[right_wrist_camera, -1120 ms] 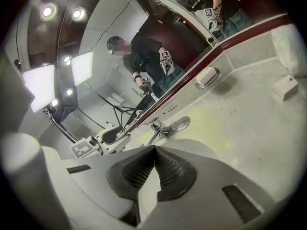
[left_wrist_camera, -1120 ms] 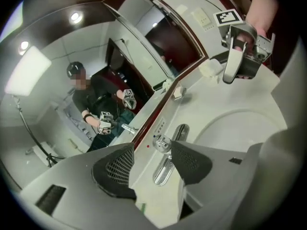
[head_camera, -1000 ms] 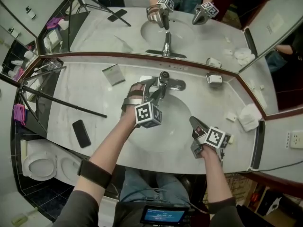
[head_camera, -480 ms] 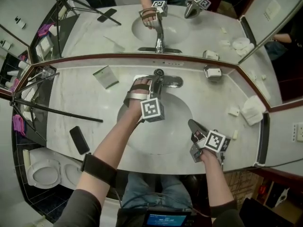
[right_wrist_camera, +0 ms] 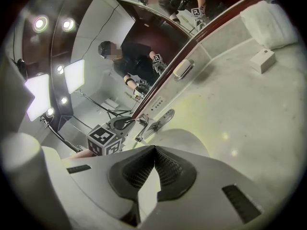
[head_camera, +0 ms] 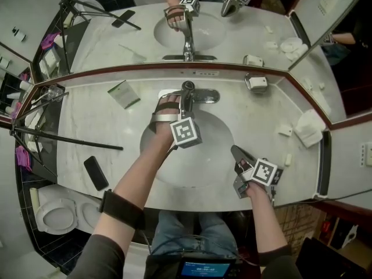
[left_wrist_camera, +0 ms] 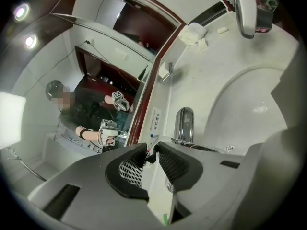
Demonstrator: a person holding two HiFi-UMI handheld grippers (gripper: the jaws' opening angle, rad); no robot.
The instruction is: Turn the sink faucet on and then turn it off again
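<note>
One faucet [head_camera: 200,96], one sink [head_camera: 216,141], one phone [head_camera: 96,172], two tools [head_camera: 186,102] [head_camera: 235,150].

Probably a hotel bathroom: sink [head_camera: 216,147], wide mirror [head_camera: 116,45], toilet [head_camera: 51,217] below.

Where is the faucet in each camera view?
Head view: faucet at upper centre, just below the mirror.
Left gripper view: faucet at lower centre, right behind the jaw tips, its chrome base pointing up the picture.
Right gripper view: faucet small, just left of centre, above the jaws.
Shared landmark: the dish against the mirror, beside the faucet.
</note>
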